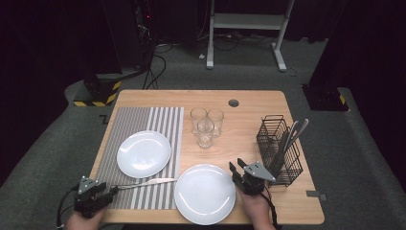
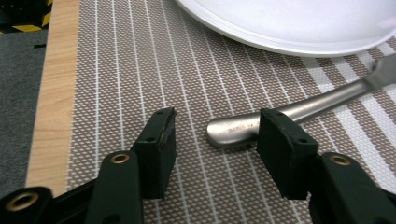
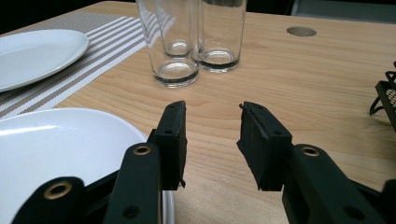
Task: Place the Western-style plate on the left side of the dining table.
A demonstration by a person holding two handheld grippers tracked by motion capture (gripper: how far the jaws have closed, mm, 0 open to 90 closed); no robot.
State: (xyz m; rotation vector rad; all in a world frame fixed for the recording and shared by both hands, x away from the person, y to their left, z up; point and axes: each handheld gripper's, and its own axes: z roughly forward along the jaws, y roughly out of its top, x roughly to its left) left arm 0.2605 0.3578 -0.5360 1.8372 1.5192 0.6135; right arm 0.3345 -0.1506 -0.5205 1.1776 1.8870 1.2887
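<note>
1. the left gripper (image 2: 212, 140) sits low over the striped placemat (image 1: 125, 125) near the table's (image 1: 249, 103) front-left corner, its jaws apart and straddling the rounded handle end of a table knife (image 2: 236, 129).
2. one pad looks to be against the handle's side or very close to it, while the other stands clear with bare mat between it and the metal; nothing is gripped yet.
3. the knife lies flat along the mat's front edge, its blade (image 1: 160, 180) reaching toward the front plate (image 1: 205, 193) at the table's front middle; a second plate (image 1: 143, 153) sits on the mat behind it.
4. the right gripper (image 1: 241, 167) rests just right of the front plate, jaws partly open and empty, pointing toward the three glasses (image 1: 206, 123) at the table's middle.
5. a wire cutlery basket (image 1: 279, 149) with more utensils stands at the right edge.
6. judged step: taking hold of the knife by its handle.
7. the next move likely calls for centring the handle between the pads, closing squarely, then lifting level so the thin handle does not twist or slip out.
</note>
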